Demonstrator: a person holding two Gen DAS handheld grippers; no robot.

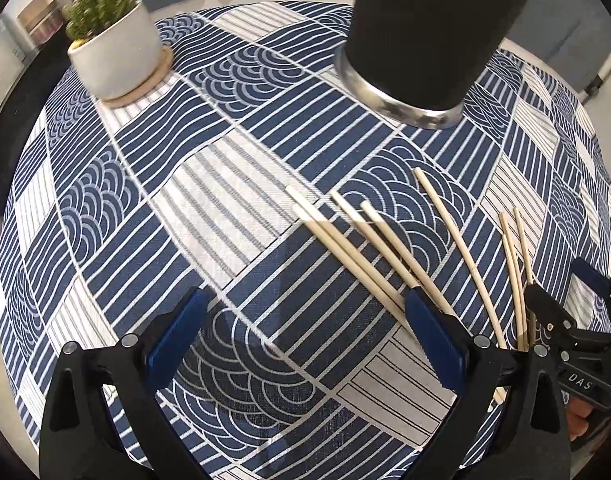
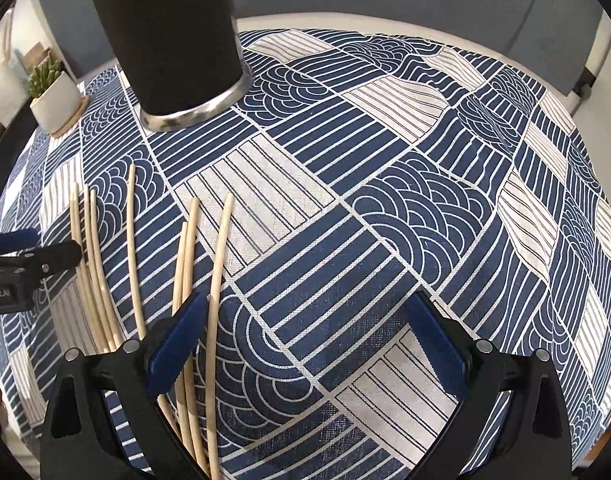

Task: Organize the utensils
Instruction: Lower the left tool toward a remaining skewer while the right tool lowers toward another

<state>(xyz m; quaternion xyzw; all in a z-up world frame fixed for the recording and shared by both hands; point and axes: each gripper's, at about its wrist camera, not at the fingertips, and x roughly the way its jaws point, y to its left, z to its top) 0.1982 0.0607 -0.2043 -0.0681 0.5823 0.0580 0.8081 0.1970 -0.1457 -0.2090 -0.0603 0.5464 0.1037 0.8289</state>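
Counter (image 1: 241, 208) covered by a cloth in navy and white, patterned in stripes and wave arcs; it fills both views.

Black holder (image 1: 429, 36), a tall dark cylinder with a bright metal base ring, stands upright at the far side of the counter; seen also in the right wrist view (image 2: 169, 36). Its rim is out of frame, contents not visible.

Potted cactus (image 1: 109, 40) in a white pot on a round wooden saucer, far left corner, well apart from the holder.

Left hand-held gripper (image 1: 305, 340): blue-padded jaws spread wide, nothing between them. The right-hand pad lies over the near ends of some chopsticks; contact cannot be judged.

Right hand-held gripper (image 2: 305, 344): jaws likewise wide apart, empty. Its left pad sits over the chopsticks nearest it.

Chopsticks (image 1: 369, 248), pale wood, lie loose and flat on the cloth near the holder's front, fanned out, tips pointing away toward the holder. In the right wrist view (image 2: 133, 248) seven are countable, in rough clusters, all left of centre. Both grippers sit side by side, the chopsticks between them.
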